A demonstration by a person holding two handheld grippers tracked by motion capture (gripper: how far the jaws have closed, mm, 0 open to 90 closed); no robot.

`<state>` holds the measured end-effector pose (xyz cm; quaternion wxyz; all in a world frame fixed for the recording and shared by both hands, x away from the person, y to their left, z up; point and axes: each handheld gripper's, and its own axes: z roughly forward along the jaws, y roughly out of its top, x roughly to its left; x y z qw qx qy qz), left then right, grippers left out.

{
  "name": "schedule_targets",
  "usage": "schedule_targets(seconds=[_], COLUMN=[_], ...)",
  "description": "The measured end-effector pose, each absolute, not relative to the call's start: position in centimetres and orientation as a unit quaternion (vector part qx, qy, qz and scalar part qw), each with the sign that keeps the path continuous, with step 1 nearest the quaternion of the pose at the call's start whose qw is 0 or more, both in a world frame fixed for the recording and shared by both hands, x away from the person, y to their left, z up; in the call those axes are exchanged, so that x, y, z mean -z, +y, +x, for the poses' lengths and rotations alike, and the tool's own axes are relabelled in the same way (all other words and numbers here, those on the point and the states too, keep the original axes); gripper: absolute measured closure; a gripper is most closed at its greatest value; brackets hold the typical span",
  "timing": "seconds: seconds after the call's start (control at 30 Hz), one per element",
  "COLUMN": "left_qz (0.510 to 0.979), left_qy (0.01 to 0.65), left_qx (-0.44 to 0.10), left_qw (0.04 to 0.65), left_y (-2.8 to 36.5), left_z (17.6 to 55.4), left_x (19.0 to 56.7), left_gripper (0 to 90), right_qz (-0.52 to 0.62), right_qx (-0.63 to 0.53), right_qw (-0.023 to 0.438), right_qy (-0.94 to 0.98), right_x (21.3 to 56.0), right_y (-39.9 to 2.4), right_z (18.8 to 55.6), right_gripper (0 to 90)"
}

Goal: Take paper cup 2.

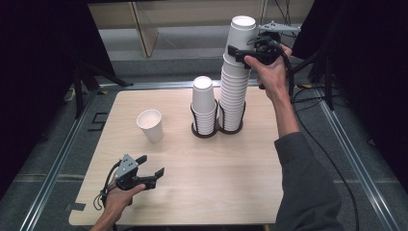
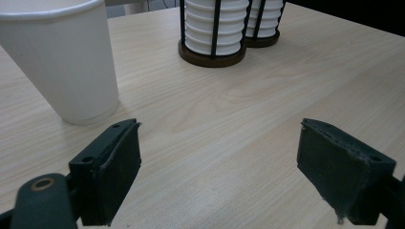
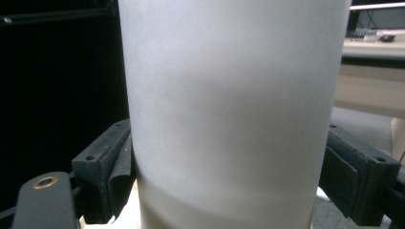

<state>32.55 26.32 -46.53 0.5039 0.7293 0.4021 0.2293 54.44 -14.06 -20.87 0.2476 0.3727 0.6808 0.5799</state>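
While the right gripper (image 1: 239, 54) is raised at the far side of the table (image 1: 231, 168), its two black jaws sit on either side of the top cup (image 1: 241, 32) of the tall stack (image 1: 234, 89), and the right gripper view shows both pads pressed against that cup's white wall (image 3: 234, 109), so the claw is clamped on it. The top cup stands higher than the packed cups below it (more of its wall is bare than theirs). The tall stack rests in a dark wire holder (image 1: 219, 129), just beside a shorter stack (image 1: 204, 103) in the holder's other ring. A single paper cup (image 1: 150, 124) stands upright on the table to the left of the holder, apart from it. The left gripper (image 1: 153, 169) hovers low near the table's front left corner, its jaws spread apart with nothing between them; the left gripper view shows bare wood between the pads and the single cup (image 2: 59, 57) just beyond the left pad.
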Motion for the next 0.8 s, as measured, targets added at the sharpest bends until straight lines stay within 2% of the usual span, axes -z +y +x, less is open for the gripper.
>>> schedule_targets(seconds=[0.47, 0.8], left_qz=[0.731, 0.737], left_qy=[0.402, 0.401], left_qx=[-0.228, -0.228], left_qw=[0.502, 0.494], left_y=[26.3, 26.2], left_z=[32.5, 32.4], left_x=[46.6, 46.5], left_gripper=[14.6, 14.6], right_qz=[0.366, 0.352], right_qx=[-0.616, -0.634], right_qw=[0.287, 0.309], right_qy=[0.636, 0.616], right_x=[17.0, 13.9], right_y=[-14.8, -16.4], right_z=[53.0, 50.4], right_gripper=[15.7, 15.8])
